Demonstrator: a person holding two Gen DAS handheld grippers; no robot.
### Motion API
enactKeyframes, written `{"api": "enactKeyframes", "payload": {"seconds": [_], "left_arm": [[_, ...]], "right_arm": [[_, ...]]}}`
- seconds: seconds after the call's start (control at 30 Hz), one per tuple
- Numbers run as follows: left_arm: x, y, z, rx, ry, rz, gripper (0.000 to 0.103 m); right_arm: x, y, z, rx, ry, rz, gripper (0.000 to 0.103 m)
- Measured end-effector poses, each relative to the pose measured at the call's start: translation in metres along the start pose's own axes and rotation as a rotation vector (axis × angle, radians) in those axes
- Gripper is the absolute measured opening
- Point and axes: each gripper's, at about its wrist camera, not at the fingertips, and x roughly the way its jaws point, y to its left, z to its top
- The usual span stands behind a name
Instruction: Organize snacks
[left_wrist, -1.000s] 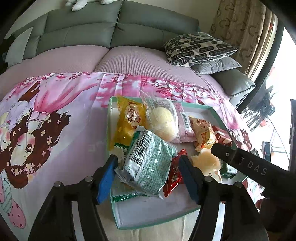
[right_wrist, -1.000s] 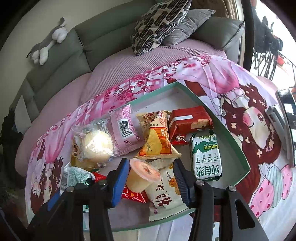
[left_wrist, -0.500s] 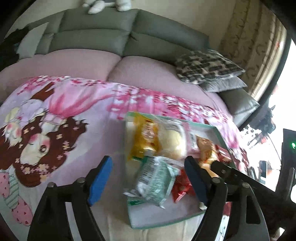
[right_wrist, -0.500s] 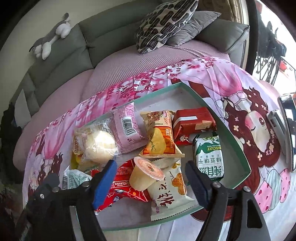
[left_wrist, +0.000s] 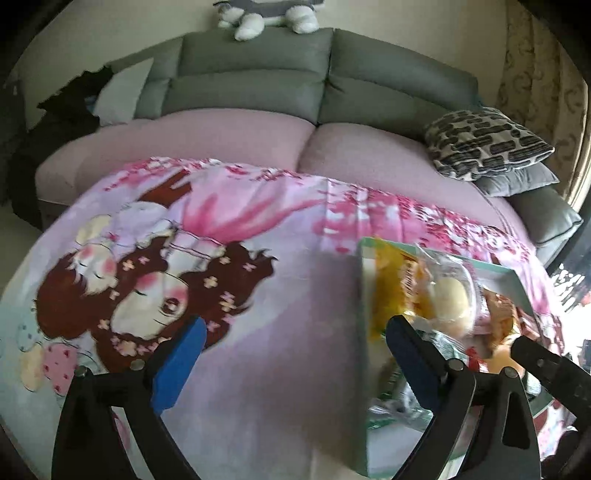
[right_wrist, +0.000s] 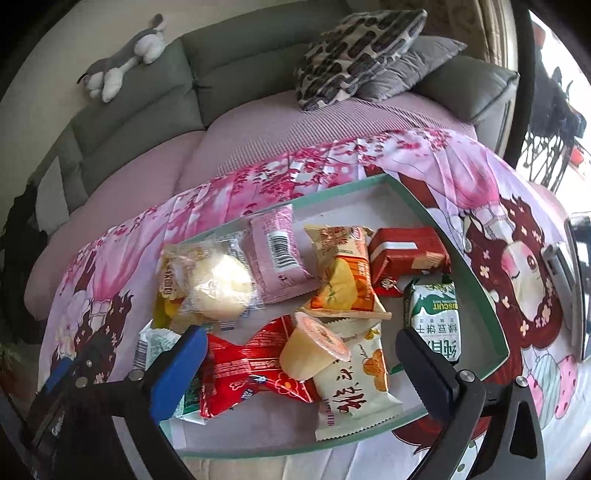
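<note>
Teal tray (right_wrist: 476, 266) under open right claw (right_wrist: 299, 354)

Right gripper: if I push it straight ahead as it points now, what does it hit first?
Most likely the jelly cup, lying tilted between the open right gripper fingers on the white pack, inside the tray. Depth is uncertain.

Both wrist cameras look steeply down, close over a pink printed cloth (left_wrist: 258, 369), facing a grey sofa (right_wrist: 147, 110). The left view sits off the green tray's (left_wrist: 364, 369) left edge; the right view hangs directly above the tray (right_wrist: 491, 314). Both share tray, cloth and sofa.
</note>
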Motion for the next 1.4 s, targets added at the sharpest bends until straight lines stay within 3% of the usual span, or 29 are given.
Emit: {"api": "enactKeyframes", "payload": {"seconds": [0.37,0.57,1.03,1.4], "left_arm": [[-0.022,0.013,0.008,0.036,-0.07,0.051,0.101],[-0.039,0.017,0.0,0.073,-0.069,0.065,0.101],[-0.07,0.032,-0.03,0.145,0.007,0.176,0.101],[-0.082,0.036,-0.052,0.204,0.064,0.17,0.101]], "right_arm": [[-0.028,0.026,-0.011,-0.116,-0.045,-0.023,0.103],[-0.045,0.034,-0.03,-0.166,-0.038,-0.037,0.103],[-0.054,0.042,-0.077,-0.243,0.044,-0.065,0.103],[-0.063,0.043,-0.085,-0.251,0.055,-0.075,0.103]]}}
